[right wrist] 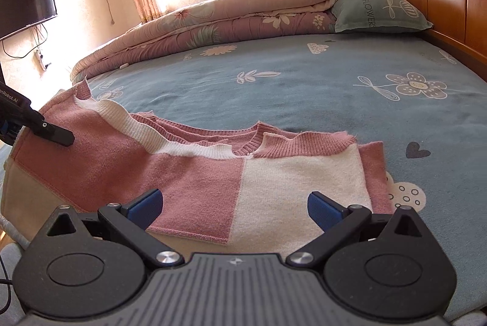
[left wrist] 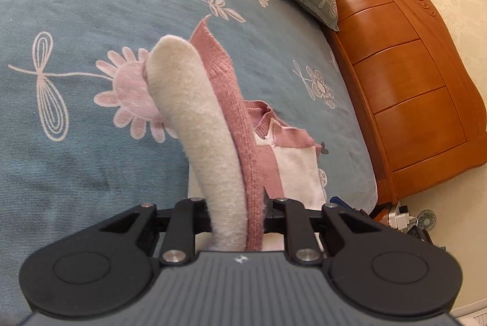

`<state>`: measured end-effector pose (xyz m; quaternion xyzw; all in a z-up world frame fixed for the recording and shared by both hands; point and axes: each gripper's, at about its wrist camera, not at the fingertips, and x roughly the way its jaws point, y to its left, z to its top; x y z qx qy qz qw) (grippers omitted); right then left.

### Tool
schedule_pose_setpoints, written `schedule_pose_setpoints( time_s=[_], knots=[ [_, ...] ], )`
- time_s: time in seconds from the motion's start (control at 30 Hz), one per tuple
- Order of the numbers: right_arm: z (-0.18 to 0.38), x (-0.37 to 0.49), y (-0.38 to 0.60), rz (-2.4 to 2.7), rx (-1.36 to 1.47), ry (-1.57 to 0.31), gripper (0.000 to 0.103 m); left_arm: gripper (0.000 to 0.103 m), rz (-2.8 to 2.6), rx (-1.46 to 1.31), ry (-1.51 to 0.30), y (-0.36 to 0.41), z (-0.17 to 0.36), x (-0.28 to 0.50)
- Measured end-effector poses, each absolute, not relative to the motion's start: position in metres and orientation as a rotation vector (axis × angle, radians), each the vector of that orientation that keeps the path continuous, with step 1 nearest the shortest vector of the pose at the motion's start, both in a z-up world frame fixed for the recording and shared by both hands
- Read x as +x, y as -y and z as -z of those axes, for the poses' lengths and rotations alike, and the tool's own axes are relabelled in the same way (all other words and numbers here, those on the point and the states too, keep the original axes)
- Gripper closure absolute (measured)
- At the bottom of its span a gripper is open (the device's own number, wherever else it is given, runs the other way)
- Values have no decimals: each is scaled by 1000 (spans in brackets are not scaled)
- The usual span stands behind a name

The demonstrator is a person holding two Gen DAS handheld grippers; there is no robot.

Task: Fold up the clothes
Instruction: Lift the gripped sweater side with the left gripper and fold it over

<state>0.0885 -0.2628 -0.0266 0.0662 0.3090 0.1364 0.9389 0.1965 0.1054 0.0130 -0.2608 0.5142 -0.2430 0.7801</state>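
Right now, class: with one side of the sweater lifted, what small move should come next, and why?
Probably carry the left gripper, shut on the sweater, across toward its white half: that side is raised, the rest lies flat, and the right gripper hangs open.

Two hand-held grippers, matte black w/ grey ribbed bodies.

Left hand-held gripper [left wrist: 236, 216]: grey ribbed housing w/ a small white logo at centre, two round black discs either side, black linkage arms w/ silver screws at the pivots. Right hand-held gripper [right wrist: 234, 205]: same build, grey ribbed top, small white logo, black discs, silver pivot screws, plus blue pads [right wrist: 324, 208] on its fingers. Seen from the right cam, the left unit's black side carries white lettering, partly cut off.
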Motion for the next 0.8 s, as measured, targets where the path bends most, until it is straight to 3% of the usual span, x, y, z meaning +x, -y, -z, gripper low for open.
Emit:
schedule_pose_setpoints(
  time_s=[0.3, 0.8],
  knots=[
    [24, 64, 299, -218, 153, -587, 0, 82, 551, -541, -1132, -42, -37, 203],
    [24, 37, 345, -128, 218, -551, 0, 81, 668, -525, -1172, 80, -23, 240]
  ],
)
